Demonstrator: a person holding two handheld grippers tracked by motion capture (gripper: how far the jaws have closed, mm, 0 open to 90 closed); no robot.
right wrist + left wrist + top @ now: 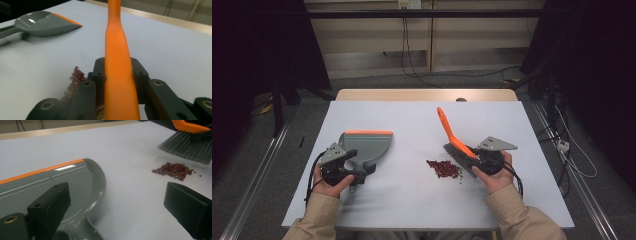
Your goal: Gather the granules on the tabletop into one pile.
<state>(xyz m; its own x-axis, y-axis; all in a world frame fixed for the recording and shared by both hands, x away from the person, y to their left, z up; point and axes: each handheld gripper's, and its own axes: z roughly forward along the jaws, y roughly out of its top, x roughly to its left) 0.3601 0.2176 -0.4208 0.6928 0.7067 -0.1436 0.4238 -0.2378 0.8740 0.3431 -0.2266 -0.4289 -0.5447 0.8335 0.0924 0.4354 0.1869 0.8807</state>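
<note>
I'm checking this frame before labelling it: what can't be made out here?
- Left gripper: in the high view the hand and body hide its jaws; in its own view they stand apart, the dustpan handle cut off by the bottom edge, so grip unclear.
- Brush bristles: hidden behind the right gripper in its view.
- Beans: too small to count from above; partly hidden by the right gripper's jaws.
</note>
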